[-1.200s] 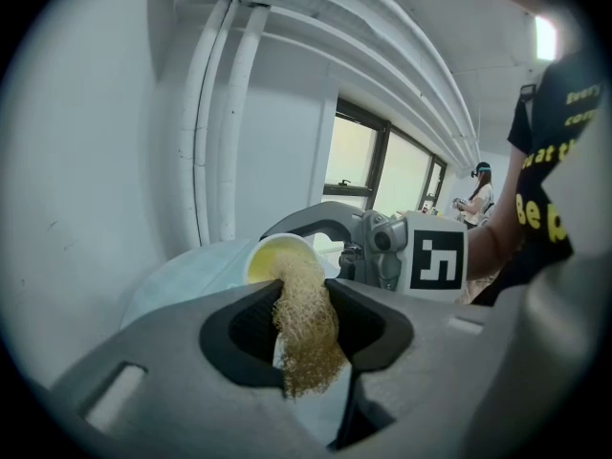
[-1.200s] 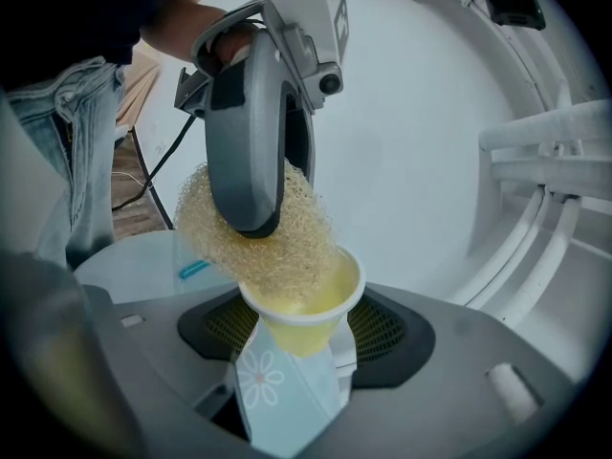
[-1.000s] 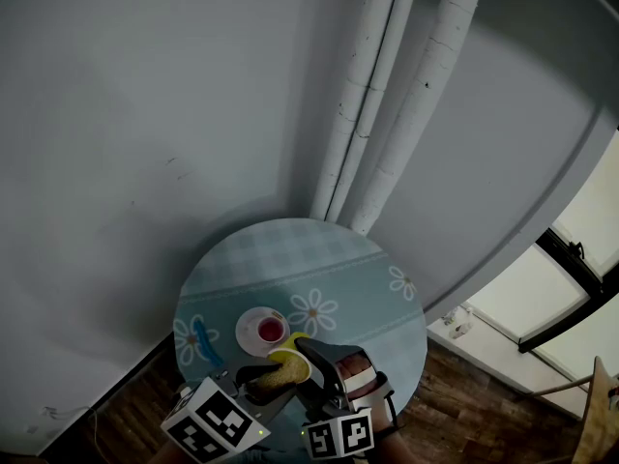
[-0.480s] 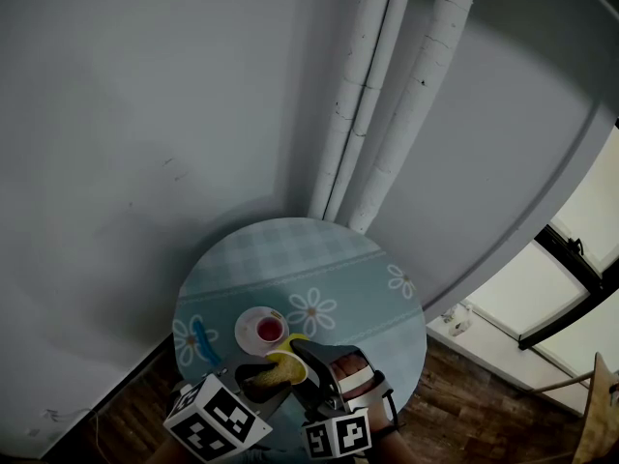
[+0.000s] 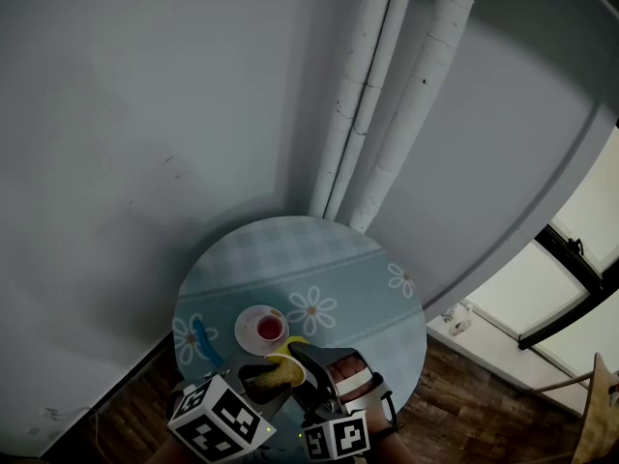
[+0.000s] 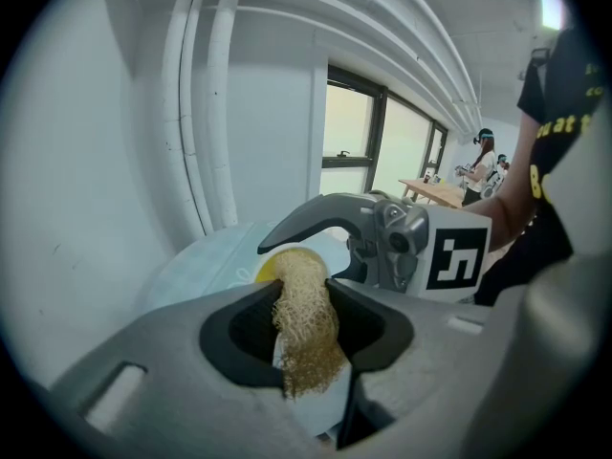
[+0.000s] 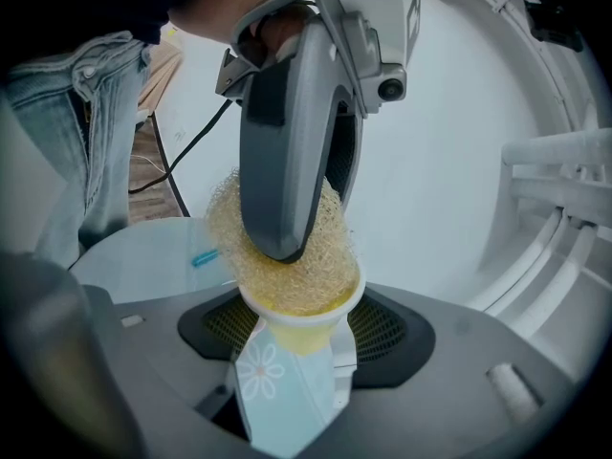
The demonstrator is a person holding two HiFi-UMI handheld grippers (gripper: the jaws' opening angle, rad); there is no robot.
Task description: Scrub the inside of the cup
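Observation:
My right gripper point(image 7: 301, 338) is shut on a small yellow cup point(image 7: 304, 325), its mouth turned toward the other gripper. My left gripper point(image 6: 304, 325) is shut on a tan fibrous scrubber point(image 6: 306, 318). The scrubber point(image 7: 287, 261) is pressed into the cup's mouth and bulges over the rim. In the head view both grippers meet low over the table's near edge, with the left gripper point(image 5: 257, 375) on the left, the right gripper point(image 5: 308, 363) on the right and the cup point(image 5: 288, 364) between them. From the left gripper view only a sliver of the cup's rim point(image 6: 267, 267) shows behind the scrubber.
The round table point(image 5: 319, 259) has a pale blue cloth with flower print. On it lie a white saucer point(image 5: 248, 336) holding something red point(image 5: 270, 329) and a blue item point(image 5: 204, 341) at the left. White pipes point(image 5: 387, 104) run up the wall behind. A wooden floor surrounds the table.
Both grippers have drifted slightly toward the bottom of the head view. The grips on cup and scrubber are the same.

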